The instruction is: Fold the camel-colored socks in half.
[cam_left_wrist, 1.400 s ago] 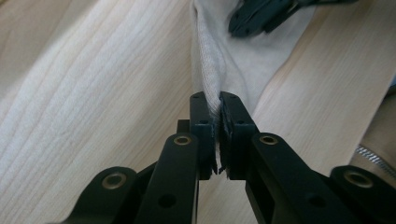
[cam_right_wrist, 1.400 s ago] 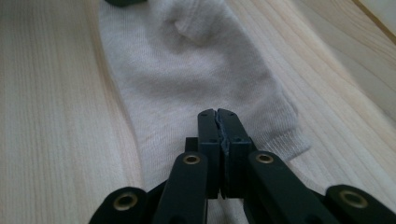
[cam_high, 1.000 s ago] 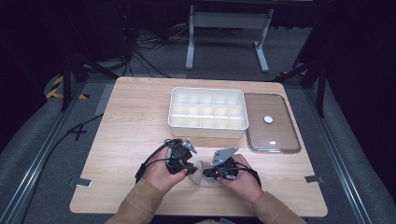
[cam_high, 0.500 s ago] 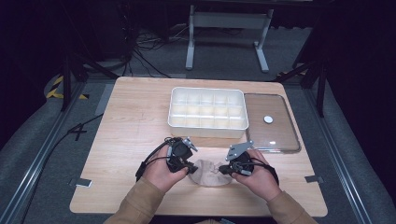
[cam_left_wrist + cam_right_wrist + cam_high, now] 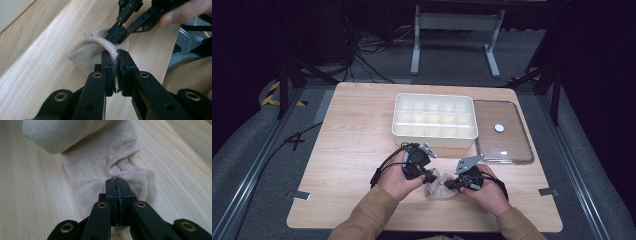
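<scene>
On the pale wooden table [image 5: 357,130], near its front edge, a small beige knit sock [image 5: 95,51] lies bunched between both hands. The left gripper [image 5: 116,56] pinches its rolled cuff; the right gripper [image 5: 116,182] is clamped on another fold. They're apparently folding it; next probably the white compartment tray [image 5: 434,136]. The 2 grippers partly hide the sock from above.

I see a beige sock [image 5: 96,53] of fine ribbed knit, soft and matt. My table [image 5: 352,150] is pale, smooth-grained wood; the gripper jaws look matt black.

Lab, dark curtains, floor cables [image 5: 367,55], rig table [image 5: 357,125]
</scene>
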Demonstrator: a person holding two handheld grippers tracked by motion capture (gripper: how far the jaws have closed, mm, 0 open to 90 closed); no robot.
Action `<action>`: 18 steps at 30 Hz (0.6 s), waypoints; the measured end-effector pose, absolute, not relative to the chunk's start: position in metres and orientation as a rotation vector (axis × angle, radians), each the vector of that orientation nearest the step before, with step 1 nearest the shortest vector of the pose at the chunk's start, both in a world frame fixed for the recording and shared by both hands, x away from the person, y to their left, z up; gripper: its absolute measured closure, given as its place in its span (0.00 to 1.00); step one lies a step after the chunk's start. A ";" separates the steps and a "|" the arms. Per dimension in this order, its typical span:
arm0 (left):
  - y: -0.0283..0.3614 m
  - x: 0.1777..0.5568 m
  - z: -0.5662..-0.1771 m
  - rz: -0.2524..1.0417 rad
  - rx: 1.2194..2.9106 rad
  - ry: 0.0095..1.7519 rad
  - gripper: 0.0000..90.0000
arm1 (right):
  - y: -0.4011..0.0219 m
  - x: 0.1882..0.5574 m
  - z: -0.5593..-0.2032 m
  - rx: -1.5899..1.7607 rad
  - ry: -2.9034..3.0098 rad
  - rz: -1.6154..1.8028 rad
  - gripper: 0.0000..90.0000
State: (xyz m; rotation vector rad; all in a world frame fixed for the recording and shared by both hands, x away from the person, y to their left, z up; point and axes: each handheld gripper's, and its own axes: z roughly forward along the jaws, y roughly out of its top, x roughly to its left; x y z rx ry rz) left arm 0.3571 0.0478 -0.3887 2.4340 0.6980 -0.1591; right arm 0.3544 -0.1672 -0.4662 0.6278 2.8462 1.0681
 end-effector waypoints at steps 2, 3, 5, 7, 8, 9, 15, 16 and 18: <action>0.044 0.358 -0.390 -0.152 2.433 0.693 0.94 | -0.166 0.353 -0.466 0.611 2.847 1.069 0.99; 0.043 0.359 -0.391 -0.156 2.433 0.693 0.94 | -0.165 0.353 -0.467 0.608 2.841 1.069 0.99; 0.039 0.359 -0.392 -0.149 2.429 0.691 0.94 | -0.163 0.352 -0.467 0.598 2.842 1.079 0.99; 0.036 0.358 -0.393 -0.151 2.432 0.688 0.94 | -0.162 0.351 -0.467 0.588 2.842 1.081 0.99; 0.036 0.358 -0.393 -0.151 2.432 0.688 0.94 | -0.162 0.351 -0.467 0.588 2.842 1.081 0.99; 0.033 0.359 -0.395 -0.153 2.448 0.678 0.94 | -0.160 0.351 -0.467 0.575 2.846 1.088 0.99; 0.028 0.362 -0.405 -0.153 2.465 0.670 0.94 | -0.159 0.351 -0.469 0.577 2.845 1.124 0.99; 0.028 0.363 -0.406 -0.148 2.467 0.671 0.94 | -0.159 0.352 -0.469 0.581 2.843 1.127 0.99; 0.027 0.364 -0.410 -0.164 2.473 0.678 0.94 | -0.158 0.350 -0.468 0.572 2.842 1.113 0.99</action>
